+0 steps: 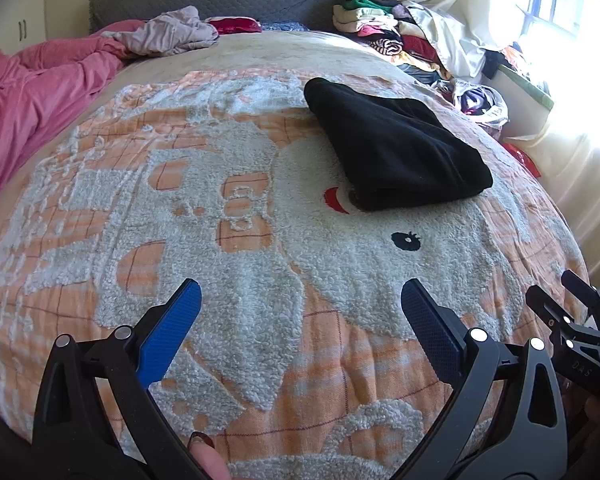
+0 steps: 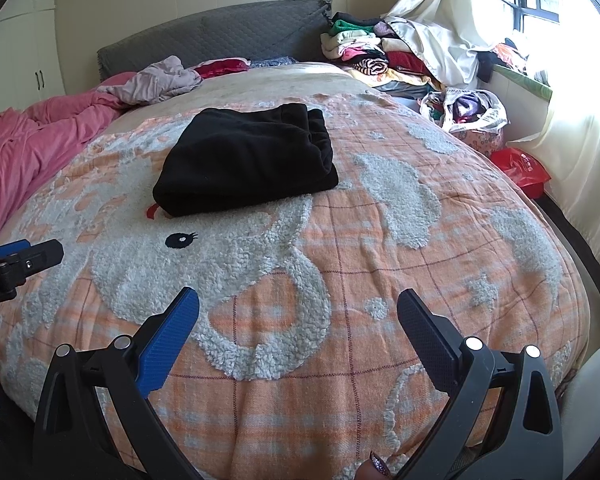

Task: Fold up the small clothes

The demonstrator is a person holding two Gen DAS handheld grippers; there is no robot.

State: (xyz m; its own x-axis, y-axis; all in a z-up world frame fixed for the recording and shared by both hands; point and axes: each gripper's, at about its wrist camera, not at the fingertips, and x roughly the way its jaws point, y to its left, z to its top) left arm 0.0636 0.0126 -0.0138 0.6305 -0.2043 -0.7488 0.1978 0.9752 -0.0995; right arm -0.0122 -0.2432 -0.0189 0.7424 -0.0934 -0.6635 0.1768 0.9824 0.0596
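A black garment [image 1: 396, 144] lies folded into a compact bundle on the orange and grey blanket [image 1: 236, 240], well ahead of both grippers. In the right wrist view the same black garment [image 2: 248, 160] sits up and left of centre on the blanket [image 2: 380, 240]. My left gripper [image 1: 300, 292] is open over the near part of the blanket, with nothing between its blue fingers. My right gripper [image 2: 298, 300] is also open and holds nothing. Its black frame [image 1: 576, 320] shows at the right edge of the left wrist view.
A pink duvet [image 1: 32, 96] and a crumpled mauve cloth [image 1: 168, 36] lie along the bed's left and far side. A heap of clothes [image 2: 364, 48] is piled by the grey headboard [image 2: 220, 36]. A bag of clothes [image 2: 468, 108] and a red bag [image 2: 520, 168] sit right of the bed.
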